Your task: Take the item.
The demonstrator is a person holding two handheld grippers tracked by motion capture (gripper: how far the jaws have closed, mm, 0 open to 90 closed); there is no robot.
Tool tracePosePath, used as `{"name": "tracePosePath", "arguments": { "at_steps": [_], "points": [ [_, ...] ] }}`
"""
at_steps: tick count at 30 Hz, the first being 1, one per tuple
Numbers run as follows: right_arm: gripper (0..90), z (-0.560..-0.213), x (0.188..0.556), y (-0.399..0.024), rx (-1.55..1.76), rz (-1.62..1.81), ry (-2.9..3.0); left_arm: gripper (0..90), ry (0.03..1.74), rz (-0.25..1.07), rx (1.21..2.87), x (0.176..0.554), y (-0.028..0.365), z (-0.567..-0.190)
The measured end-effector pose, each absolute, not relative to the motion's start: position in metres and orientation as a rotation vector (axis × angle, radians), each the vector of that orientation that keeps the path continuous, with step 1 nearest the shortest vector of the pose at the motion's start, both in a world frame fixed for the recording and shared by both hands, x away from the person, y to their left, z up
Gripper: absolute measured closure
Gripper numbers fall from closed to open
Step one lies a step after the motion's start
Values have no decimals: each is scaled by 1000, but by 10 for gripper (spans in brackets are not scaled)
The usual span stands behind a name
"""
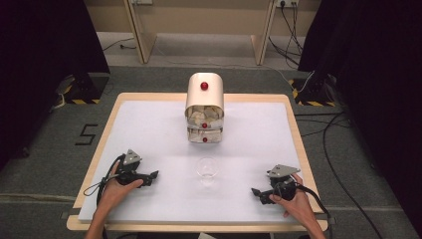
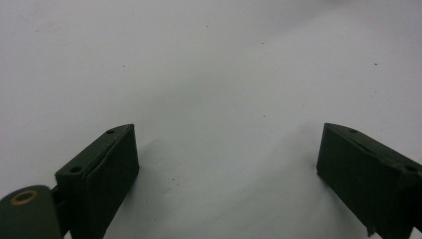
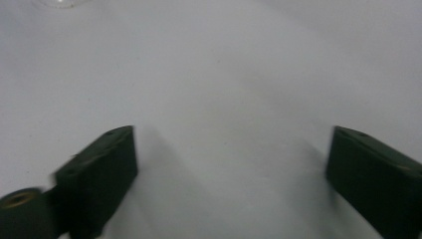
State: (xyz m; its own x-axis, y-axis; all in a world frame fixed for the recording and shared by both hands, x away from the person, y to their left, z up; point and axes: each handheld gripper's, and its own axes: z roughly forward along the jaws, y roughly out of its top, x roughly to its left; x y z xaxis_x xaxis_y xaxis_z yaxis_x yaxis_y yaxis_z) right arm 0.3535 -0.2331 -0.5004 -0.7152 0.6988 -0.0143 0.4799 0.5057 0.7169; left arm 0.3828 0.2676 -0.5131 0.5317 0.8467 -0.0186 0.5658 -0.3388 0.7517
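Note:
A clear glass cup [image 1: 207,169] stands upright near the middle of the white table mat [image 1: 149,129]. Behind it sits a cream drawer cabinet [image 1: 204,107] with red knobs; its lower drawers are pulled out and hold crumpled pale contents. My left gripper [image 1: 153,177] rests on the mat at the front left, open, its jaws wide apart over bare mat [image 2: 224,99]. At the front right my right gripper [image 1: 256,193] is open too, pointing left toward the cup; the cup's base [image 3: 59,2] just shows at the top left edge of the right gripper view.
The mat lies on a wooden table top [image 1: 293,124]. Cables [image 1: 333,149] run over the grey floor to the right. Dark curtains hang on both sides, and wooden furniture legs [image 1: 142,40] stand beyond the table.

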Motion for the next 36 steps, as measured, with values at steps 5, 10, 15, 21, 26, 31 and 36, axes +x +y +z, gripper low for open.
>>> {"name": "tracePosePath", "arguments": {
  "at_steps": [5,10,15,21,26,31,36],
  "points": [
    [182,-494,356,-234,1014,1051,2366,84,1141,495,2044,383,268,-513],
    [187,-478,363,-228,953,1125,2286,84,1142,494,2046,383,268,-513],
    [203,-464,371,-218,927,1172,2243,84,1142,494,2045,383,268,-513],
    [210,-448,381,-206,870,1166,2225,84,1142,494,2045,383,268,-513],
    [231,-436,389,-196,826,1190,2217,84,1141,495,2044,383,268,-513],
    [265,-426,396,-180,752,1198,2229,84,1142,493,2045,383,268,-513],
    [301,-415,403,-163,694,1229,2224,84,1141,493,2045,383,268,-513]
  ]
}}
